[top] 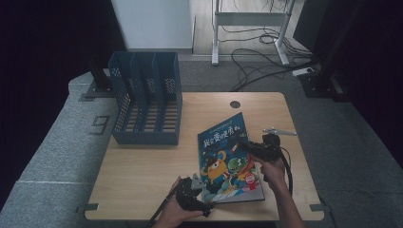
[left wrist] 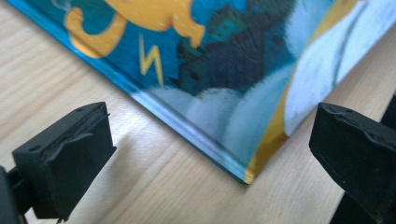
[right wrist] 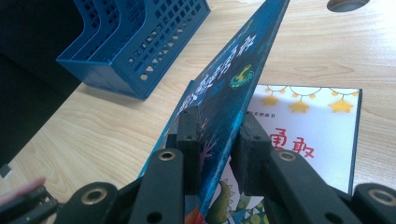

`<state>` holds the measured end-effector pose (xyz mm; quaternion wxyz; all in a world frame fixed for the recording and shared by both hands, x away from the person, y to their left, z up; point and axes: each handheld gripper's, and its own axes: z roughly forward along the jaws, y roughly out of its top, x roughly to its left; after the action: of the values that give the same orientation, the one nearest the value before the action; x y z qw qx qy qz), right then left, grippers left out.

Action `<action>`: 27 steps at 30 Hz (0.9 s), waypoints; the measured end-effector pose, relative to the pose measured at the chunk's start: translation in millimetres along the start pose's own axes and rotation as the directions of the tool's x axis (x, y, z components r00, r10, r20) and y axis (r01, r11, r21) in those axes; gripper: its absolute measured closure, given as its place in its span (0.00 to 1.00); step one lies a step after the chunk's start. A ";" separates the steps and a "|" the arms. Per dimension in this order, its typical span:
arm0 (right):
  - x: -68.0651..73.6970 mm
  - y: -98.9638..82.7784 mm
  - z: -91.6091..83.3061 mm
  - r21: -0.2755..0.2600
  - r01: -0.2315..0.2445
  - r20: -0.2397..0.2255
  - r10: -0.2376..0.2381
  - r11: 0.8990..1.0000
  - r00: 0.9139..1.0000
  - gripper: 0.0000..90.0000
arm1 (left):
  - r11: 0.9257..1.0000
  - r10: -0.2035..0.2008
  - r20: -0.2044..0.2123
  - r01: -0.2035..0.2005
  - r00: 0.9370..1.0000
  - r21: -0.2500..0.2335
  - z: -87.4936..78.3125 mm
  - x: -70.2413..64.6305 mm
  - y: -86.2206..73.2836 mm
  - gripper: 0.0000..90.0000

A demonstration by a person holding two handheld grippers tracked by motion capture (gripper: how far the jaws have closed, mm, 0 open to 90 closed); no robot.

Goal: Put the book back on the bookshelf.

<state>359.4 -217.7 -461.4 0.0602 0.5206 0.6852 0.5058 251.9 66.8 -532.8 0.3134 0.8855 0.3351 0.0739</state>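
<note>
A picture book [top: 227, 156] with a blue cartoon cover lies on the wooden table [top: 142, 166], right of centre. My right gripper [top: 243, 145] is shut on the cover's right edge; in the right gripper view the pads [right wrist: 189, 135] clamp the cover [right wrist: 233, 74], which is raised edge-on. Under it lies a white page [right wrist: 317, 126] with yellow stars and red characters. My left gripper [top: 200, 192] sits at the book's near left corner. In the left gripper view its jaws stand wide open on either side of that corner [left wrist: 243, 158] without touching it.
A blue three-slot file rack [top: 147, 104] stands at the table's back left, also seen in the right gripper view as a rack [right wrist: 135, 42] beyond the cover. A round cable hole [top: 235, 104] is at the back centre. Bare wood lies in front of the rack.
</note>
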 end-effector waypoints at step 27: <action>12.6 2.2 -4.7 -0.100 0.099 0.020 -0.097 0.990 0.995 0.82 | 0.999 -0.050 -0.026 0.050 0.998 -0.005 11.7 16.0 2.9 0.00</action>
<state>352.3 -211.1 -451.8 0.1166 0.4865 0.6829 0.5323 269.7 69.5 -541.6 0.3125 0.8752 0.3609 0.0786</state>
